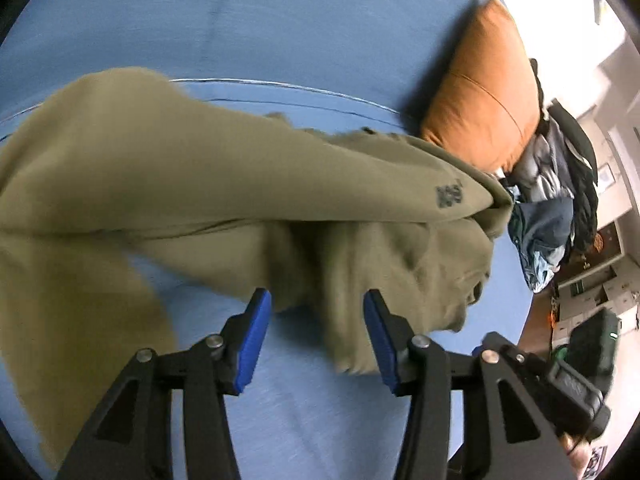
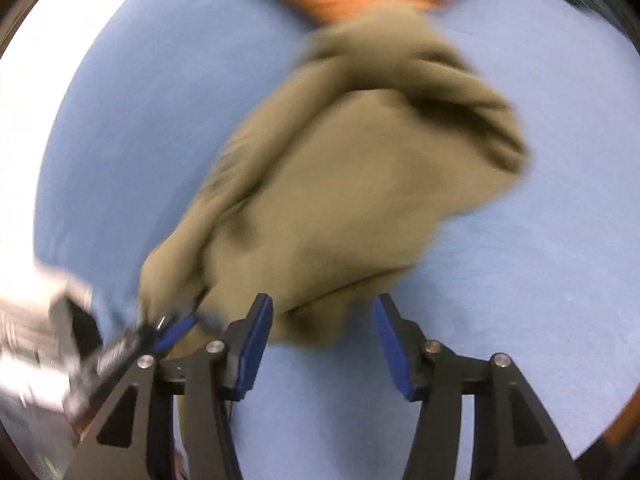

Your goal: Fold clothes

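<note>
Both my hand-held grippers were over the blue bed (image 1: pixel 304 408), fingers spread apart, nothing between the pads. Left hand-held gripper (image 1: pixel 317 338) had its fingers wide; the olive garment (image 1: pixel 168 168) lay crumpled right ahead at 12, one edge reaching down to just beside the right-side pad (image 1: pixel 382 344), not clamped as far as I could see. The garment ran from 9 across to 3 in the left wrist view, with a small dark printed mark (image 1: pixel 450 196) near its 3 o'clock end. An orange pillow (image 1: pixel 484 92) sat at 2, behind the garment's far end, with a heap of dark and blue clothes (image 1: pixel 552 208) just beside it at 3. Right hand-held gripper (image 2: pixel 323 342) was also spread; the same garment (image 2: pixel 340 184) filled the centre of that view, bunched, its near edge at the left-side pad (image 2: pixel 254 350). At 8 in the right wrist view, the other gripper's blue pad tip showed against the garment's corner; too blurred to tell contact.
</note>
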